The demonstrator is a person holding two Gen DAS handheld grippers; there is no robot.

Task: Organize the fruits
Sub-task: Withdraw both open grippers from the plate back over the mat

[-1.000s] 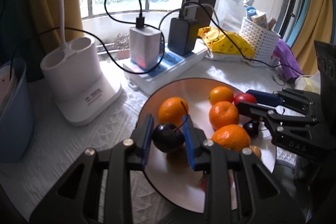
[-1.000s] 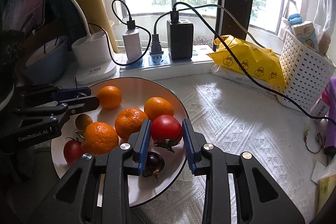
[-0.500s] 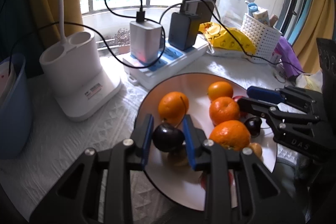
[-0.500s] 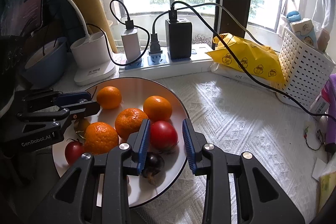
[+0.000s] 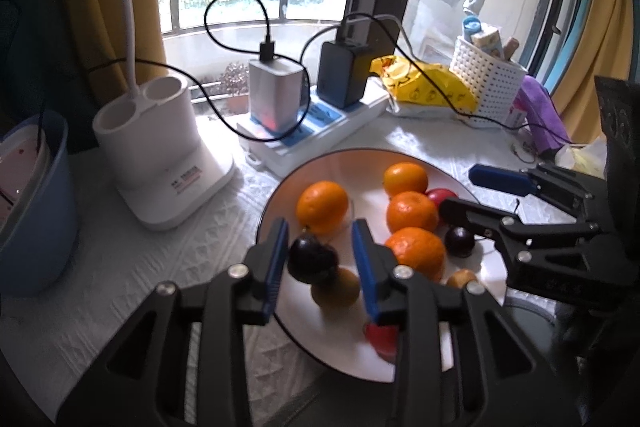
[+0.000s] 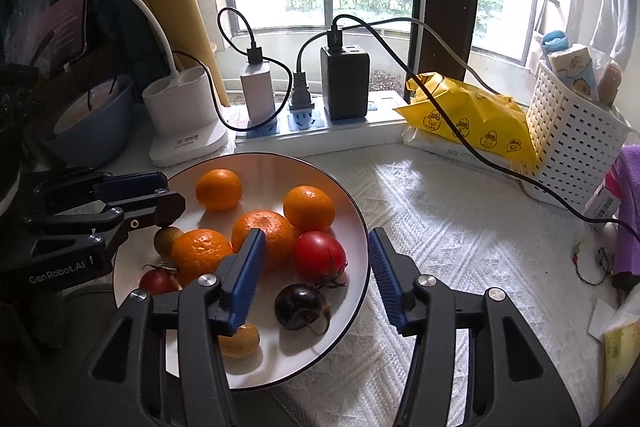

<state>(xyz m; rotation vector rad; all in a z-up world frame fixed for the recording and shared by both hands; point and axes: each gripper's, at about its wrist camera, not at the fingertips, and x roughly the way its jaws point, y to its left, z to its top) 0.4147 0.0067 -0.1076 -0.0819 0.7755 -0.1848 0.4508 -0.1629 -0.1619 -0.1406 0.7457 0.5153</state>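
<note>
A white plate (image 5: 332, 167) (image 6: 352, 211) holds several oranges, red tomatoes, dark purple tomatoes and small brown fruits. My left gripper (image 5: 320, 251) is open over the plate's left part. A dark purple tomato (image 5: 310, 259) lies between its fingers beside the left pad, above a brown fruit (image 5: 336, 289). My right gripper (image 6: 316, 271) is open and empty over the plate's right part. A red tomato (image 6: 320, 255) and a dark purple tomato (image 6: 298, 307) lie on the plate between its fingers. Each gripper shows in the other's view, left gripper (image 6: 132, 195), right gripper (image 5: 480, 191).
A white power strip (image 6: 312, 135) with chargers and cables runs behind the plate. A white lamp base (image 5: 160, 155) and a blue bowl (image 5: 36, 199) stand to the left. A yellow snack bag (image 6: 464, 119) and a white basket (image 6: 572, 135) are to the right.
Both grippers have opened. The right one let the red tomato down onto the plate. The left one released its grip on the dark purple tomato, which now rests lower on the plate.
</note>
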